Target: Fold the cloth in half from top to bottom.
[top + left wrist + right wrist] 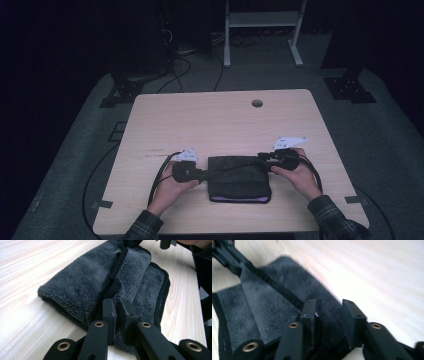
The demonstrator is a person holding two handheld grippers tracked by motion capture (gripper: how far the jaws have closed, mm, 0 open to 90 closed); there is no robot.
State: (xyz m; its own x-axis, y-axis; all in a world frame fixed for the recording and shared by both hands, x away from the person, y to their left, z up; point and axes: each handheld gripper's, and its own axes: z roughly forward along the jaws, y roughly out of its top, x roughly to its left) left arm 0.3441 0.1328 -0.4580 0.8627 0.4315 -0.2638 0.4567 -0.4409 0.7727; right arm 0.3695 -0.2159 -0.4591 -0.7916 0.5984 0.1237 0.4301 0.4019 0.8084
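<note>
A dark grey fleece towel (239,178) lies folded on the pale wooden table (215,120) near the front edge, with a purple hem along its near side. My left gripper (202,174) is at the towel's left edge; in the left gripper view its jaws (118,311) are pinched together on a fold of the towel (87,282). My right gripper (262,159) sits at the towel's far right corner. In the right gripper view it is (329,313) open, jaws apart over the towel (274,295), with cloth lying between them. The image there is slightly blurred.
A round cable hole (257,103) sits near the table's far edge. Beyond the table stand a white frame (262,30) and black stand bases (349,87) on the grey floor. Black cables (159,176) trail from both grippers off the front.
</note>
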